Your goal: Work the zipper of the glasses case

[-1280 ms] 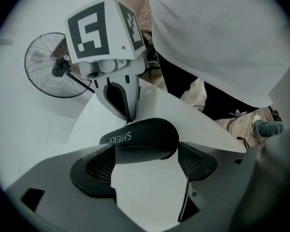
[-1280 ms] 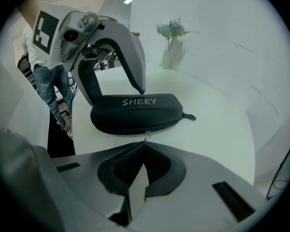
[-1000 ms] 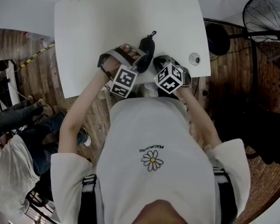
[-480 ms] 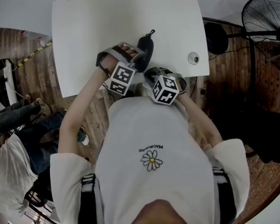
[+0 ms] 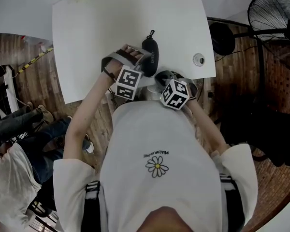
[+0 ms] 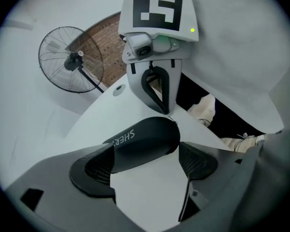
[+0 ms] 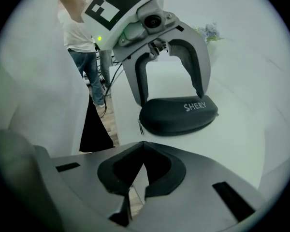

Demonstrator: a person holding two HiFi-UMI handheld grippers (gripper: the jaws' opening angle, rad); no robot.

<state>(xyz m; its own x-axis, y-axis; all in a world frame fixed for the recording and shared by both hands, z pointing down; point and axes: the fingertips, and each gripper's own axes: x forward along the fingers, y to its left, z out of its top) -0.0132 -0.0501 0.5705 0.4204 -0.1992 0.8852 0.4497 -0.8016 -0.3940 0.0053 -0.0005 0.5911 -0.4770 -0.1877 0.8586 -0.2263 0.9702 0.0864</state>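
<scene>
Resting on the white table (image 5: 111, 18) near its front edge, the black glasses case (image 6: 140, 141) is clamped between the left gripper (image 6: 146, 164) jaws. Right gripper (image 7: 141, 173) jaws pressed together, empty, near the zipper pull (image 7: 141, 127)

White letters on my black glasses case (image 7: 178, 115) read SHERY, clear in the right gripper view. In the left gripper view I only get SHER, with the end curving out of sight. My white shirt (image 5: 159, 192) carries a small line of print above a daisy (image 5: 157, 166), too small to read surely.
</scene>
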